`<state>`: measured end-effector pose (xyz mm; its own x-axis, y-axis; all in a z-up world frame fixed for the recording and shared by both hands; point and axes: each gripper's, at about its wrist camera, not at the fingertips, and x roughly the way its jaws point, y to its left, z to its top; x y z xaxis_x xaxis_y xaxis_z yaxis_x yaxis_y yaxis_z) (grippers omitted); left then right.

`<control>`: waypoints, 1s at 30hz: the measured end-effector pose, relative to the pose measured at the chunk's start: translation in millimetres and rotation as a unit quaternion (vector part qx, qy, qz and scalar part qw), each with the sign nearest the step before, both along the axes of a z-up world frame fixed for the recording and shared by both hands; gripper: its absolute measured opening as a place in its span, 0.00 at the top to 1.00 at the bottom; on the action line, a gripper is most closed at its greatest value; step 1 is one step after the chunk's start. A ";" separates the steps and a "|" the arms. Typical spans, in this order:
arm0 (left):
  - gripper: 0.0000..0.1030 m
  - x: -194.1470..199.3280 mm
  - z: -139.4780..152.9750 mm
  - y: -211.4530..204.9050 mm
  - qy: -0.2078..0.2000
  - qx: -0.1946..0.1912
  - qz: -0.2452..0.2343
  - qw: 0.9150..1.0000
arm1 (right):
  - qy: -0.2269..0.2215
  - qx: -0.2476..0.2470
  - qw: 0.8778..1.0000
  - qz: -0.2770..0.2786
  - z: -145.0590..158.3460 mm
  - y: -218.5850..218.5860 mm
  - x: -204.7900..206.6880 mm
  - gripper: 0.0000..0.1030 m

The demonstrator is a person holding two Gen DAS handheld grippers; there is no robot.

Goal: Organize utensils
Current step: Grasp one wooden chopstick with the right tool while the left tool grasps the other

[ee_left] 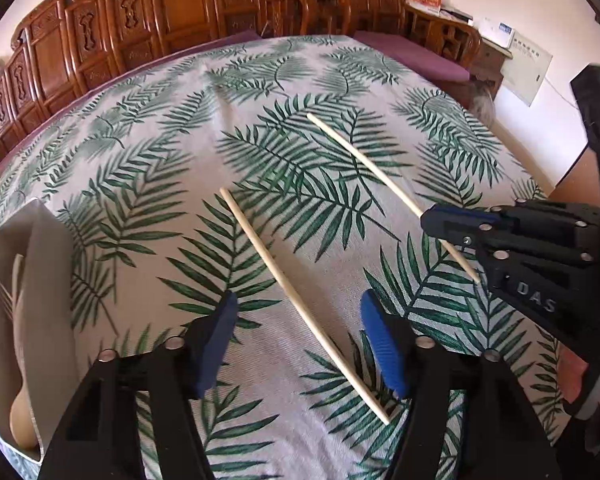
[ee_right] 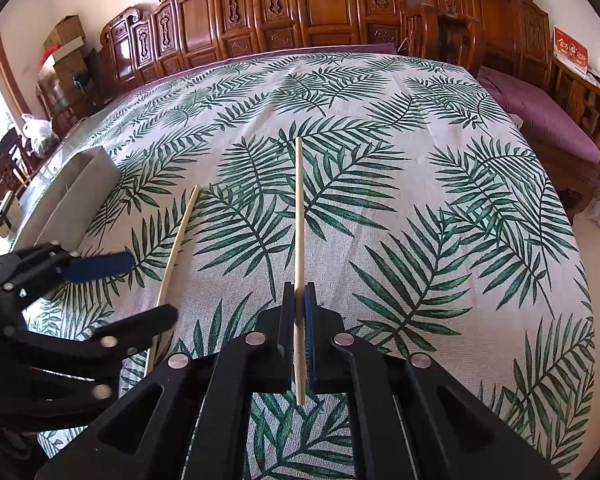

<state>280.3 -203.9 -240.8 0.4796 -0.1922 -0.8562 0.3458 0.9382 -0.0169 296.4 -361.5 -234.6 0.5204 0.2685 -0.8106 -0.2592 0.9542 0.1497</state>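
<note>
Two pale wooden chopsticks lie on the leaf-print tablecloth [ee_left: 148,184]. My left gripper [ee_left: 300,308] is open and points down at the cloth, its blue pads on either side of the nearer chopstick [ee_left: 274,264] without touching it. In the right wrist view, the left gripper [ee_right: 154,286] straddles that same chopstick [ee_right: 179,240]. My right gripper [ee_right: 299,292] is shut on the thin end of the second chopstick [ee_right: 299,200], whose long end points away over the cloth. The left wrist view shows the right gripper [ee_left: 432,220] on that second chopstick [ee_left: 364,160].
A white open box [ee_left: 48,248] at the table's left edge holds a wooden spoon [ee_left: 22,416] and another pale utensil; its outer wall [ee_right: 72,196] shows in the right wrist view. Carved wooden chairs [ee_right: 320,12] and purple cushions [ee_right: 540,116] ring the table.
</note>
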 end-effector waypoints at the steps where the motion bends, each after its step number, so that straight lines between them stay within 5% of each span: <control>1: 0.47 0.6 -2.7 -1.2 0.002 0.002 0.000 1.000 | 0.000 0.000 1.000 0.000 0.1 -0.2 0.2 0.95; 8: 0.70 -1.9 -8.6 4.5 0.004 0.012 0.002 1.000 | 0.001 0.002 1.000 0.003 0.5 3.4 0.2 0.94; 11: 0.89 -4.6 -7.8 13.9 0.008 0.008 0.007 1.000 | -0.001 0.004 1.000 0.005 1.8 5.7 -0.3 0.94; 30: 0.96 -16.1 5.0 55.5 0.013 -0.004 0.027 1.000 | 0.005 -0.014 0.999 0.050 -1.3 50.7 -13.8 0.94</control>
